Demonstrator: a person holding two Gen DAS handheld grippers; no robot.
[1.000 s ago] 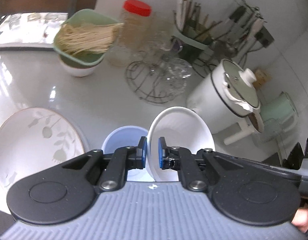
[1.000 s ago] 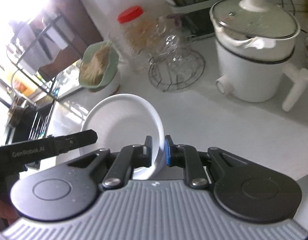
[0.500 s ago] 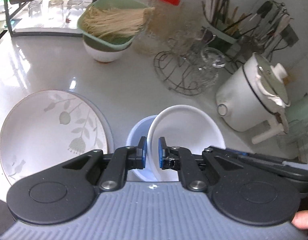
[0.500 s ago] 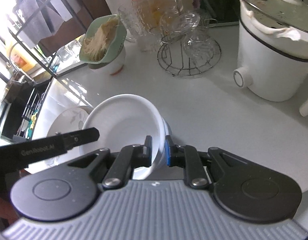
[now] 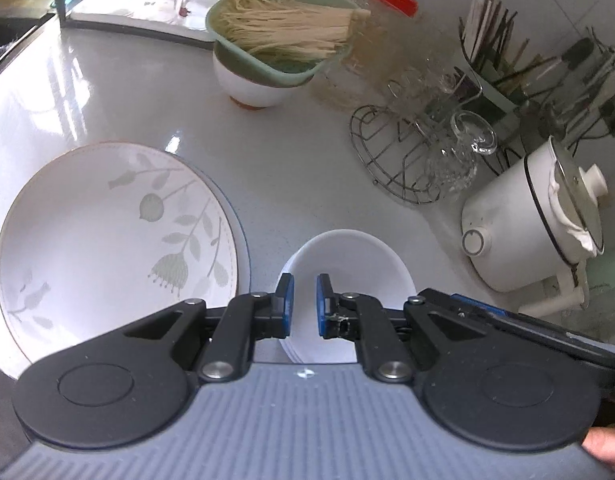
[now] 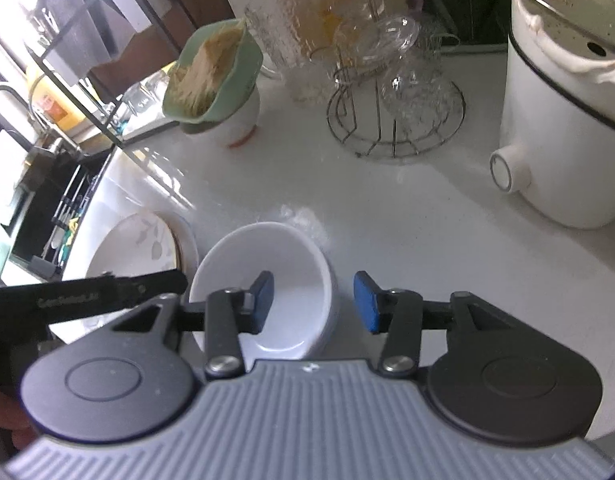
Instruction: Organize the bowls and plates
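Observation:
A white bowl [image 5: 347, 264] sits nested on another bowl on the white counter, just ahead of both grippers; it also shows in the right wrist view [image 6: 283, 280]. My left gripper [image 5: 304, 306] has its jaws narrowly apart over the bowl's near left rim, and I cannot tell whether the pads touch it. My right gripper [image 6: 313, 300] is open, its jaws straddling the bowl's right rim without holding it. A floral plate [image 5: 107, 240] lies stacked on another plate to the left, also visible in the right wrist view [image 6: 135, 248].
A green colander of noodles [image 5: 283, 36] sits on a white bowl at the back. A wire glass rack [image 5: 419, 160], a red-lidded jar [image 5: 371, 40], a utensil holder [image 5: 507, 56] and a white electric pot [image 5: 539, 224] stand to the right. A sink [image 6: 35, 208] lies far left.
The right gripper has opened and let go of the white bowl, which now rests level in the bowl below. Both cameras have drawn back and tilted down.

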